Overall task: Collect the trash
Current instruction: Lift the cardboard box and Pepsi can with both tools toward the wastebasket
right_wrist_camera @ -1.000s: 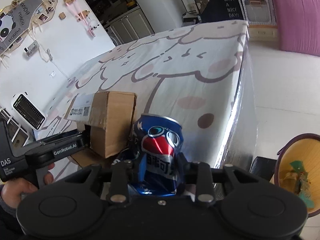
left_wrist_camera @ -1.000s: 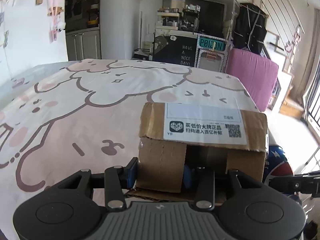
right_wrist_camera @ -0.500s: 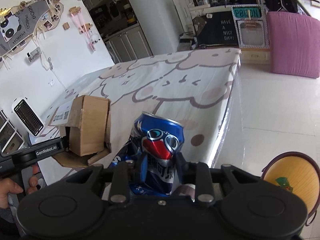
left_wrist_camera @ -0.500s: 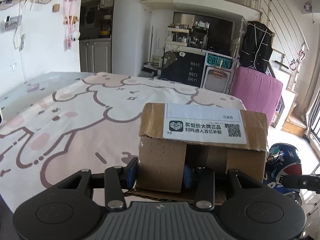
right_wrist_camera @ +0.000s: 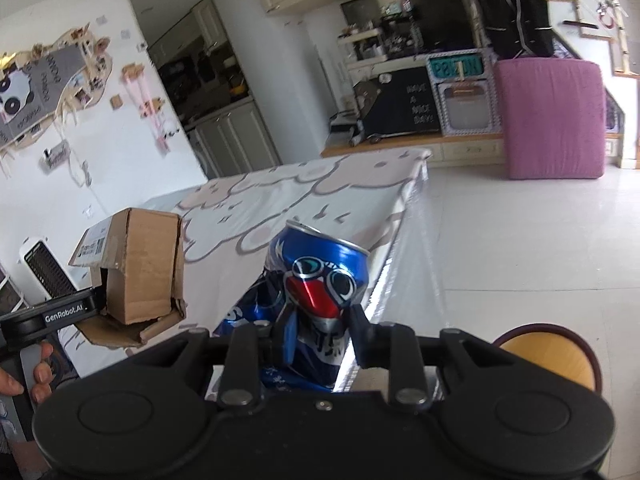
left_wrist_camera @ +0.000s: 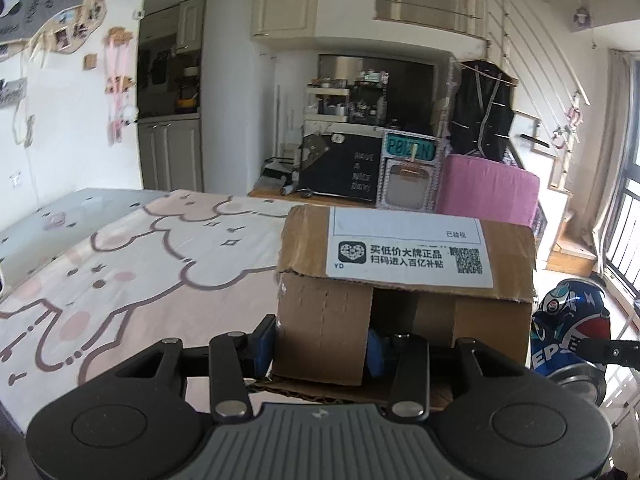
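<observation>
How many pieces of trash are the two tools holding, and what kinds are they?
Cardboard boxes: 1, the cardboard box in the left tool
Drink cans: 1, the crushed blue cola can in the right tool
Total: 2

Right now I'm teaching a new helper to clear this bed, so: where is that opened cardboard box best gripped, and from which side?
Probably the front flap, approached from the box's open end, as the left gripper does now. The cardboard box looks too wide for the jaws, while a single thin flap fits between the pads and carries the light box clear of the bed.
</observation>
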`<state>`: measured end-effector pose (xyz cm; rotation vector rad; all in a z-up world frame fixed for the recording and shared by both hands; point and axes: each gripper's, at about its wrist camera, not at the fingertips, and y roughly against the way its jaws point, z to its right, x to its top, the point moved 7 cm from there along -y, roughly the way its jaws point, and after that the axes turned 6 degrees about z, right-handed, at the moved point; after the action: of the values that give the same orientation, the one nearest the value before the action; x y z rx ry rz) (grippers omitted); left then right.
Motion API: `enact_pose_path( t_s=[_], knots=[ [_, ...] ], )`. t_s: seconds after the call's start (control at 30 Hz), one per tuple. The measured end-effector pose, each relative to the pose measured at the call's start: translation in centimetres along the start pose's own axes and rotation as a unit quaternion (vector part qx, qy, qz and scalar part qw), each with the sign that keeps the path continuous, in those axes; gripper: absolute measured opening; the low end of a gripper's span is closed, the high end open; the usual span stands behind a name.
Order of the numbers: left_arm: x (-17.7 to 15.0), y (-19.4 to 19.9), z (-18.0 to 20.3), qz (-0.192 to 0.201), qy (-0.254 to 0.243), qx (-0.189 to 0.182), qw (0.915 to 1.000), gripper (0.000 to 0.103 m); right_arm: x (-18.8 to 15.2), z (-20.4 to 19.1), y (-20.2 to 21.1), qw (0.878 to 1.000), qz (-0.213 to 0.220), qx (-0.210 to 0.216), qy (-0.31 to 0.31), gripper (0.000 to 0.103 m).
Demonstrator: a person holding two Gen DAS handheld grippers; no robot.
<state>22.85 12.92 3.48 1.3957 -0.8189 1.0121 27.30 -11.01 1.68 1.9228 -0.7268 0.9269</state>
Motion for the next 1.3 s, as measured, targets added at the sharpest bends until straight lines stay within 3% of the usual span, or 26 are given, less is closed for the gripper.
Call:
enact_pose_path(
  t_s=[0.37, 0.73, 0.97, 1.3],
  knots=[
    [0.1, -1.1, 9.0, -0.001, -0.031, -0.065, 0.9974, 0.045, 0.2, 7.4, 5.3, 0.997, 0.038, -0.051, -0.04, 0.027],
    [-1.9, -4.7, 20.2, -0.028, -0.074, -0.142, 0.9867, 0.045, -1.2, 17.1, 8.9, 0.987, 0.045, -0.126, -0.084, 0.026],
    [-5.2, -8.8, 25.6, -0.071, -0.102, -0.171, 0.9775, 0.045, -2.6, 22.4, 8.2, 0.981, 0.029, -0.159, -0.11, 0.025],
    [-11.1, -16.0, 30.1, -0.136, -0.171, -0.171, 0.9609, 0.045, -5.7, 27.8, 2.9, 0.975, -0.034, -0.187, -0.116, 0.025]
  ],
)
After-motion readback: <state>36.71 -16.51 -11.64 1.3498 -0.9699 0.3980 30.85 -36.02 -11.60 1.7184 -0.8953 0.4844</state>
